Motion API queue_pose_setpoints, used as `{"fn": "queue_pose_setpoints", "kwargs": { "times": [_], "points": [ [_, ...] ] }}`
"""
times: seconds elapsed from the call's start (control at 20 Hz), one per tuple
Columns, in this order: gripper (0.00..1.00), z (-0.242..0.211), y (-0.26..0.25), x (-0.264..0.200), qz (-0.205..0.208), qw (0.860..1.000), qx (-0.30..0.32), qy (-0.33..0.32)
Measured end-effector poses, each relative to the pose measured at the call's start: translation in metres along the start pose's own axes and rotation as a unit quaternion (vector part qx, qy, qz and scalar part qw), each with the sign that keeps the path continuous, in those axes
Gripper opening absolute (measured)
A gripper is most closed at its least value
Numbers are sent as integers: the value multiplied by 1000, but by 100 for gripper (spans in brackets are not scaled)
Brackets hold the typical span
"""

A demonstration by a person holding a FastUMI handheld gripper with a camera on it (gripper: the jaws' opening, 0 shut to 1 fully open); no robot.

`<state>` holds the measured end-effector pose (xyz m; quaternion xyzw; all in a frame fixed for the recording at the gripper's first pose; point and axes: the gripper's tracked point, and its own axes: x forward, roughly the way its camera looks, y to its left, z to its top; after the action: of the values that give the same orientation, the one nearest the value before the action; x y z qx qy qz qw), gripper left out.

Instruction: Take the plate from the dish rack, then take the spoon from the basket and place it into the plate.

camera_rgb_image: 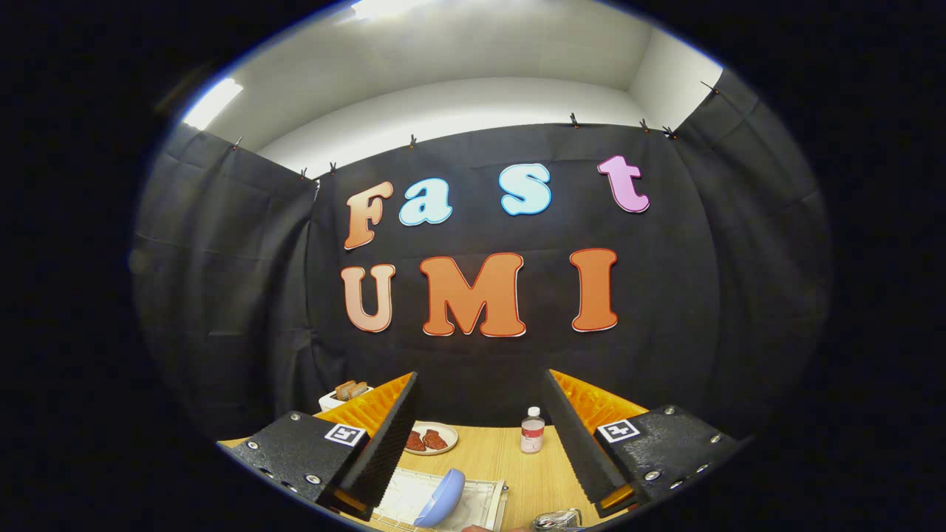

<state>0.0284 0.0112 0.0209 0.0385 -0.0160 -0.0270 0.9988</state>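
- The gripper is raised above the wooden table, its fingers spread wide apart and holding nothing.
- Below and between them, the blue plate stands tilted on edge in the white dish rack.
- Just right of the rack lies a shiny metal object, too cropped to identify.
- Bare tabletop runs ahead to a small bottle and a dish of reddish food near the black wall.
- A white container sits beyond the left finger.

Gripper fingers spread wide, nothing betw them. On table: plate standing tilted in dish rack, nearest, betw fingers. Beyond it, dish w/ food at left, small bottle at right. Toaster behind left finger.
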Motion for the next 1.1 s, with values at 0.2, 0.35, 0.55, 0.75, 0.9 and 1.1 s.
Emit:
{"fn": "queue_pose_setpoints", "kwargs": {
  "times": [0.2,0.35,0.55,0.75,0.9,1.1],
  "points": [
    [98,-10,-2,-3,2,1000,-26,17],
    [98,-23,-4,0,0,998,-39,43],
    [98,-68,1,4,9,991,-61,117],
    [98,-110,23,11,38,981,-46,184],
    [98,-147,36,18,57,964,-36,256],
    [97,-200,48,23,61,933,-36,352]
  ]
}}
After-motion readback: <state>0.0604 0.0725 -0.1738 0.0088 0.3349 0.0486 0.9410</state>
